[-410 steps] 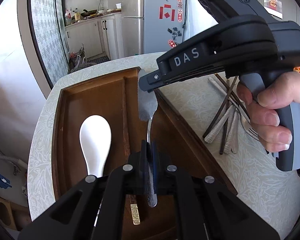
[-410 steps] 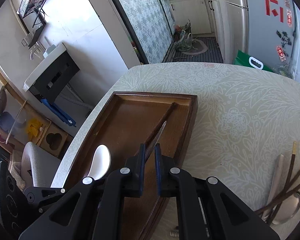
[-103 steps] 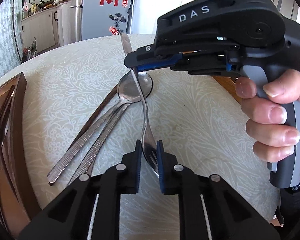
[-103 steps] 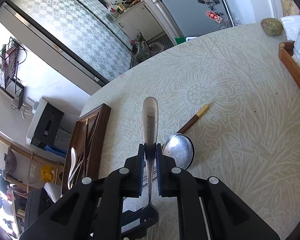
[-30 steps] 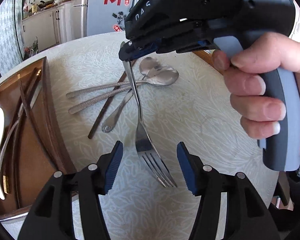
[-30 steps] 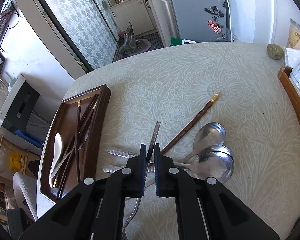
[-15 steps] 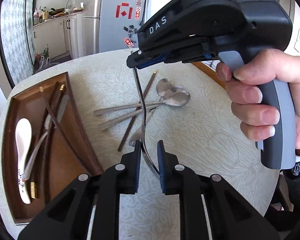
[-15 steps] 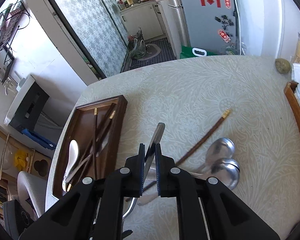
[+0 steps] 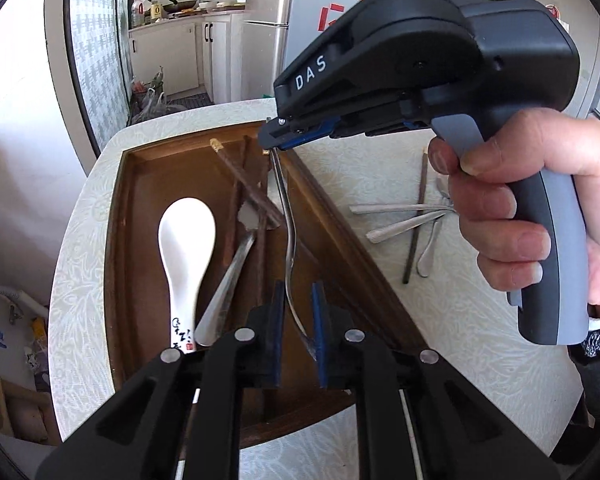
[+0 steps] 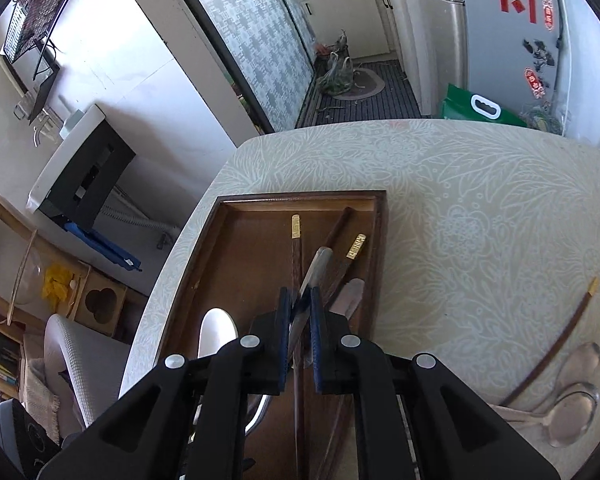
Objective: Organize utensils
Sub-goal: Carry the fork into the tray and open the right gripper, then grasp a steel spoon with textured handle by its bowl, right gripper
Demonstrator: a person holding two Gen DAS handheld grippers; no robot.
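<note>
Fork (image 9: 287, 216) held at both ends above the wooden tray (image 9: 116, 216): the right gripper (image 9: 274, 145) pinches the handle tip, and the left gripper (image 9: 296, 312) has just closed its fingers narrowly on the neck near the tines. Holding both ends likely keeps the thin fork level and aimed along the tray's right-hand slot, beside the divider. Already in the tray lie a white spoon (image 9: 186, 236), dark chopsticks (image 9: 244, 188) crossed over each other, and a metal utensil. The left view shows the whole fork, the hand (image 9: 528, 208) on the right gripper's grey grip, and leftover spoons (image 9: 400, 220) and one chopstick on the table (image 9: 440, 320). The right view hides most of the fork behind its own closed fingers (image 10: 284, 332), but shows the tray's far wall, the chopsticks' gold tips, and the spoon bowls (image 10: 572, 408) on the table, which the left view does not.
</note>
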